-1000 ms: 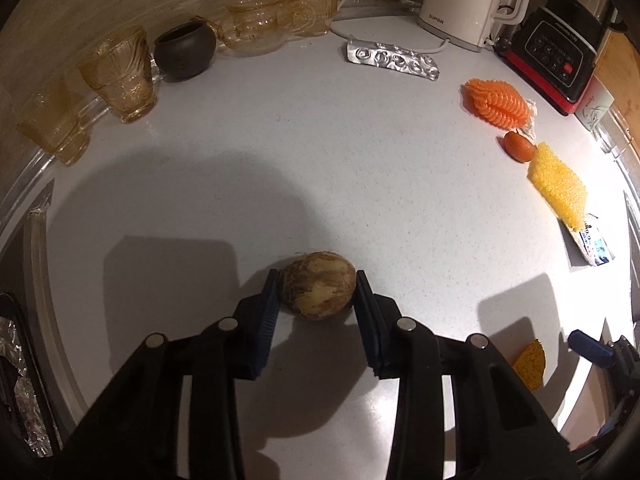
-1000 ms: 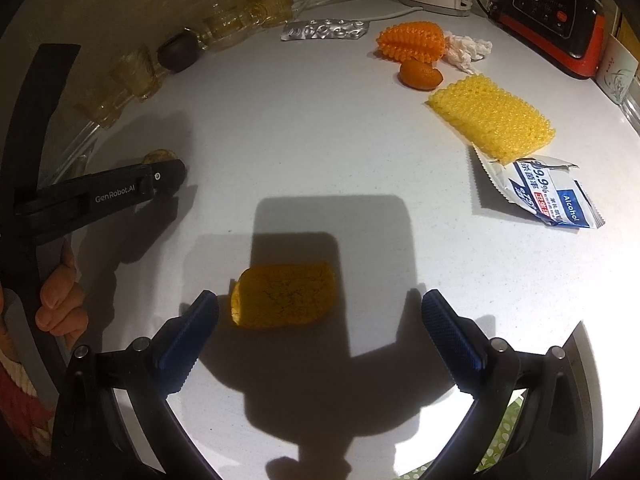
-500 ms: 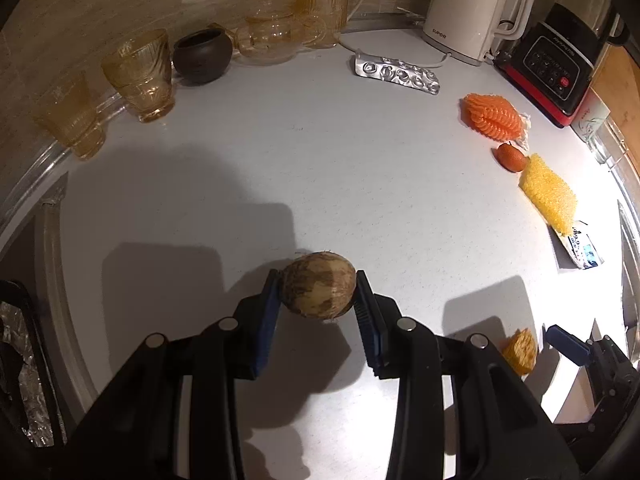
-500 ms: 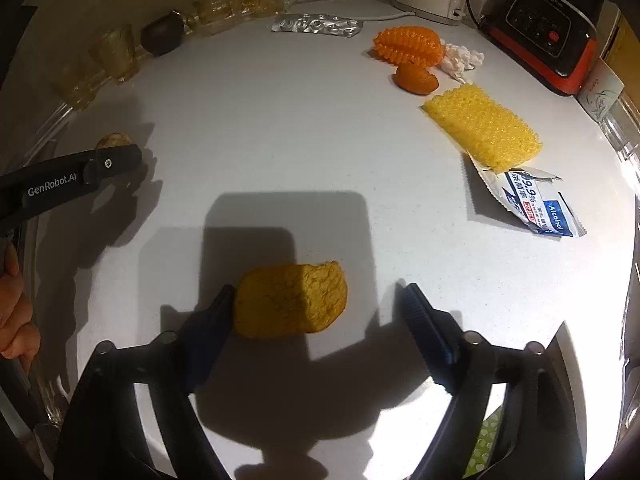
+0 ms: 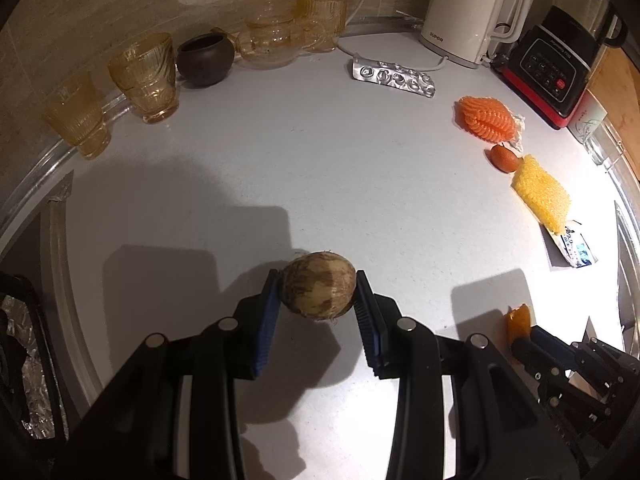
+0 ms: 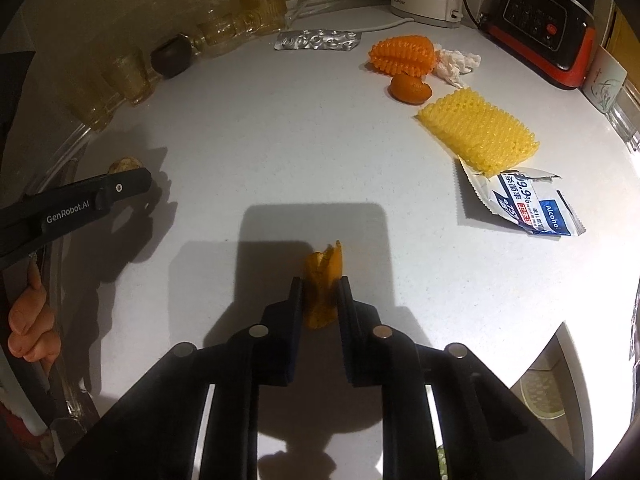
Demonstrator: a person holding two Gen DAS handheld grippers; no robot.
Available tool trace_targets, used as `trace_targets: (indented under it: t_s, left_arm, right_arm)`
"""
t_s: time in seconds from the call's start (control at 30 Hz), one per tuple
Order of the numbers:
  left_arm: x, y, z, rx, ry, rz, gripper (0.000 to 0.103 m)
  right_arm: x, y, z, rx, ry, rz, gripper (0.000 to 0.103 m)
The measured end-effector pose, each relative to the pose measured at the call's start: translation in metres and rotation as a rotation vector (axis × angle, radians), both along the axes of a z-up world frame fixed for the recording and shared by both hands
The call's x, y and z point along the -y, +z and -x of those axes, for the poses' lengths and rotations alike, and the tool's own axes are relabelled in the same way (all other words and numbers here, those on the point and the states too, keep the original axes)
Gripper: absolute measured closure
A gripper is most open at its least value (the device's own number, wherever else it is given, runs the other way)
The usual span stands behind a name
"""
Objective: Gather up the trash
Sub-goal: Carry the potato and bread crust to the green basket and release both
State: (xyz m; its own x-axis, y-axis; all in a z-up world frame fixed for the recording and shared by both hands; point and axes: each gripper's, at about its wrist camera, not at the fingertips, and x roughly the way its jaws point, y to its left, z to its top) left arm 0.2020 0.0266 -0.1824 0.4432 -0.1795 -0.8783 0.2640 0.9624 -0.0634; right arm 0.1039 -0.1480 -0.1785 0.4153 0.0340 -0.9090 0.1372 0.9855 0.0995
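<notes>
Left gripper (image 5: 317, 300) pinches a round brown nut (image 5: 318, 291), lower center; looks hard, maybe slippery. Right gripper (image 6: 319, 304) squeezes an orange peel (image 6: 322, 286) (soft, light), center, w/ edges folded up.

A home kitchen: kettle (image 5: 464, 12), blender base (image 5: 550, 68), countertop (image 5: 320, 168).

We read "SUPOR" on the white kettle (image 5: 466, 12) at the surface's far edge, "GenRobot.AI" on the left claw (image 6: 80, 206), and "99.9%" and "Alcohol" on the torn wipe packet (image 6: 528, 204).
</notes>
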Motion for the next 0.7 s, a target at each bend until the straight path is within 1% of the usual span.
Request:
trace_targets:
  t_s: [0.2, 0.33, 0.43, 0.53, 0.7]
  left_arm:
    - [0.004, 0.011, 0.011, 0.024, -0.013, -0.010, 0.067]
    - [0.012, 0.021, 0.025, 0.044, -0.033, -0.018, 0.067]
    - [0.027, 0.031, 0.041, 0.052, -0.076, -0.005, 0.067]
    - [0.048, 0.039, 0.065, 0.055, -0.137, 0.012, 0.067]
    - [0.098, 0.044, 0.120, 0.021, -0.279, 0.058, 0.067]
  right_arm:
    - [0.004, 0.003, 0.004, 0.008, 0.011, -0.026, 0.092]
    - [0.011, 0.014, 0.018, 0.027, 0.014, -0.031, 0.092]
    - [0.019, 0.026, 0.039, 0.038, 0.017, -0.016, 0.092]
    - [0.033, 0.039, 0.071, 0.042, 0.003, 0.004, 0.092]
    - [0.064, 0.050, 0.132, 0.023, -0.042, 0.036, 0.092]
